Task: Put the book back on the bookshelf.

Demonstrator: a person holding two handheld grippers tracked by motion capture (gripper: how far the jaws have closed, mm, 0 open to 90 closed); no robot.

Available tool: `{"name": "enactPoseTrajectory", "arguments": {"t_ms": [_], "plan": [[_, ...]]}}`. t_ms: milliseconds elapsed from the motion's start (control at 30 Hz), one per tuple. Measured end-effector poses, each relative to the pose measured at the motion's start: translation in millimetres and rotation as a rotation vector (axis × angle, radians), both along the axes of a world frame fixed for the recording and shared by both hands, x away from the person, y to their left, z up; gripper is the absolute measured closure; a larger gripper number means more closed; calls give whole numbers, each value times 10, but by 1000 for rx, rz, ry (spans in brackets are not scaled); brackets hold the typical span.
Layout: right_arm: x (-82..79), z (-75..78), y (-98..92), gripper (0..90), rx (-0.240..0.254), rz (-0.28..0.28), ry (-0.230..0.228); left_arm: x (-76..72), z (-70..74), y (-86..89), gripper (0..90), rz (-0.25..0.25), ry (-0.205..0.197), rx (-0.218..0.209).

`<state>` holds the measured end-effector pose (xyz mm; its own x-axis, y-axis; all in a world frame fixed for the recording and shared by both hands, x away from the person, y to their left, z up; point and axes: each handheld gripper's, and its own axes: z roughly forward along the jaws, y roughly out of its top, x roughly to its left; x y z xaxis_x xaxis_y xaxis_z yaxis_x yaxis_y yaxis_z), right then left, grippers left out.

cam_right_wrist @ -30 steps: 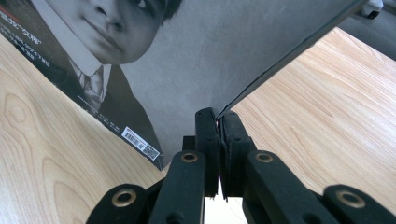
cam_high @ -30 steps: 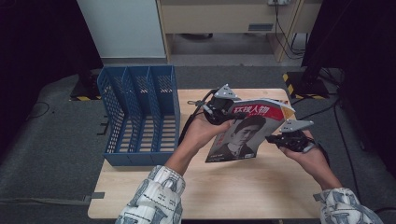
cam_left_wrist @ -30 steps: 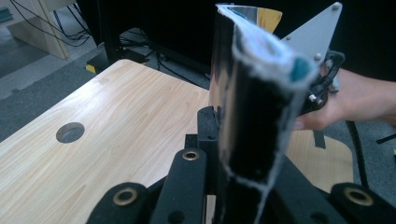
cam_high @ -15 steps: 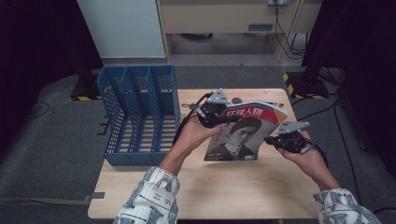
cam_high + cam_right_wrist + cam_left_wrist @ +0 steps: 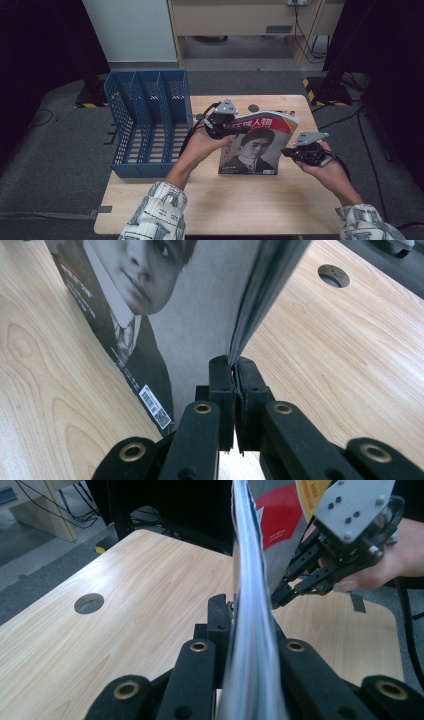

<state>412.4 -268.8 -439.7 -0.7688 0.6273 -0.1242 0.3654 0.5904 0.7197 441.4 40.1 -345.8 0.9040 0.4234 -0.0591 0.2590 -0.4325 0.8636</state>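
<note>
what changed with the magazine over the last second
The magazine came down: a second ago it was held tilted above the table; now it stands lower, its bottom edge at the tabletop. The left gripper sank with it. Both the left and the right gripper stayed clamped on its edges, and the blue file rack did not move.

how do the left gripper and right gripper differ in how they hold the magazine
The left gripper clamps the magazine at its upper left edge, near the red title band; the right gripper clamps its right edge lower down. The left one bites the full stack of pages; the right one pinches a thin edge. Both are shut on it, holding it upright on the table.
</note>
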Motion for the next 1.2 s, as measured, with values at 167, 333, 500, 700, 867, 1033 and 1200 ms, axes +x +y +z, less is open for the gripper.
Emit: {"name": "enactPoseTrajectory", "arguments": {"t_ms": [167,333,500,700,867,1033,1200], "plan": [[-7,-2,13,882,3,0,-4,-6,-20,15,823,1,3,-19],[-24,4,10,881,6,2,-2,-10,-9,23,811,1,1,-31],[-34,-2,3,880,11,-1,-2,-26,14,9,815,-4,0,-42],[-43,-5,-7,879,15,-1,0,-34,91,-5,814,-10,-11,-37],[-49,-12,-17,878,20,0,1,-46,103,-26,859,-10,-4,-15],[-56,-30,-22,846,44,-13,-2,-50,106,-5,865,-13,-5,-2],[-51,-129,-33,673,41,-65,9,-61,102,2,865,-4,-2,38]]}}
